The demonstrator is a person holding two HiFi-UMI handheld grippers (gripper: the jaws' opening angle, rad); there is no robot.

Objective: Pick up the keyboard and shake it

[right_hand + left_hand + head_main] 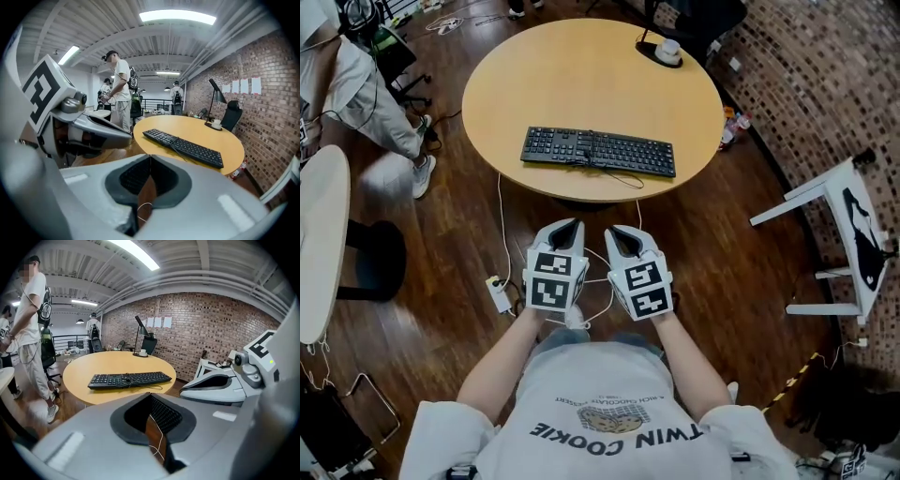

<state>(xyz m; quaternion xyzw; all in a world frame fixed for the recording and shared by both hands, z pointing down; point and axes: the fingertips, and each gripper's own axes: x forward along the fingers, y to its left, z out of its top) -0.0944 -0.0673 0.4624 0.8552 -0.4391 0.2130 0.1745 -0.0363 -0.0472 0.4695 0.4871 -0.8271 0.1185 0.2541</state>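
A flat black plastic keyboard (598, 152) lies crosswise on the round tan wooden worktop (581, 66), well ahead of the left hand-held gripper (570, 228) and right hand-held gripper (620, 233), both equally near, jaws together, holding nothing.

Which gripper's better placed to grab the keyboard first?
Right, marginally: the right end of the keyboard lies closer to the table edge facing the right gripper. Both grippers are shut, short of the table.

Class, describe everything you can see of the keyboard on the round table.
The keyboard is black, long and flat, plastic by its look, with rows of keys facing up. It lies on the round wooden table, close to its rim and slightly askew. Its thin black cable lies bunched across its middle. Nothing else touches it.
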